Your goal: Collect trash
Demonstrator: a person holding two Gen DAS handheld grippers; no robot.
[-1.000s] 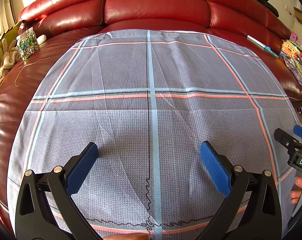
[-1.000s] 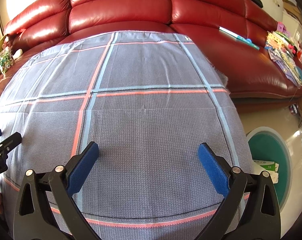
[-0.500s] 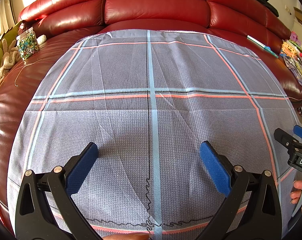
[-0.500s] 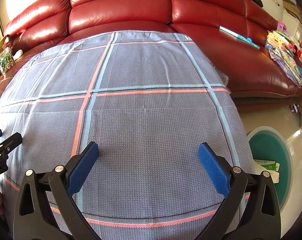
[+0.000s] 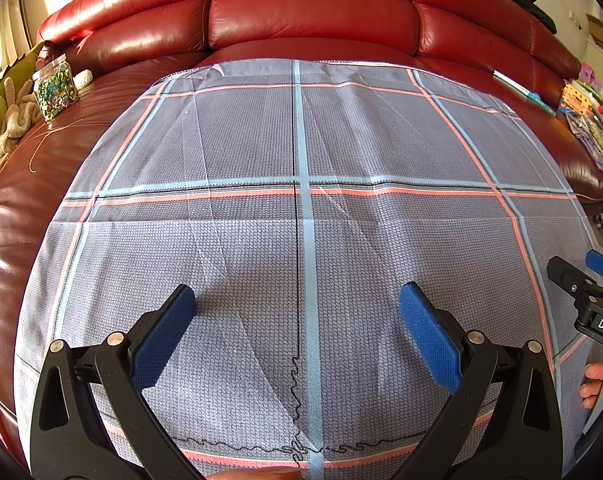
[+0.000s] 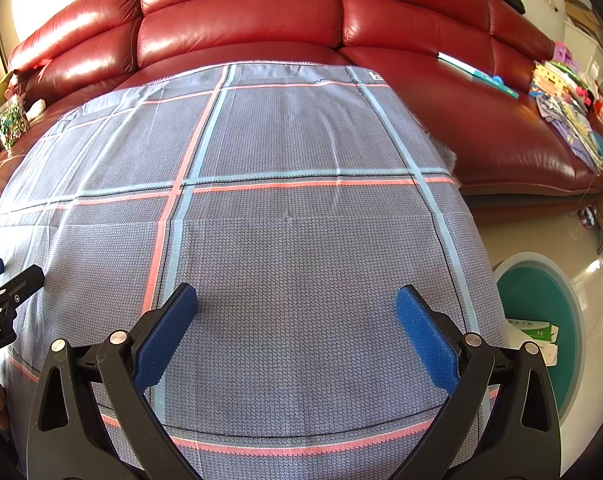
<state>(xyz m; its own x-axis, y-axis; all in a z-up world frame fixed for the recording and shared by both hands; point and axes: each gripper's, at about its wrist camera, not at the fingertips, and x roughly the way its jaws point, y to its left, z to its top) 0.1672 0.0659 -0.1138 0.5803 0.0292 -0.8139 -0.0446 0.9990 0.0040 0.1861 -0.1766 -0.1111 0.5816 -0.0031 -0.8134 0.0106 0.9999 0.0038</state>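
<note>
Hovering over the checked cloth (image 5: 301, 240), both grippers (image 5: 297, 320) (image 6: 295, 320) gape, fingers apart.

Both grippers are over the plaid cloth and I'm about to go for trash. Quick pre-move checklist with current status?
1. Left gripper open and empty: ok.
2. Right gripper open and empty: ok.
3. Trash target on the plaid cloth: not ok, none visible there.
4. Green bin located, on the floor to the right: ok.
5. Bin has room: cannot tell; a green-and-white carton lies inside.
6. The two grippers apart from each other: ok.
</note>
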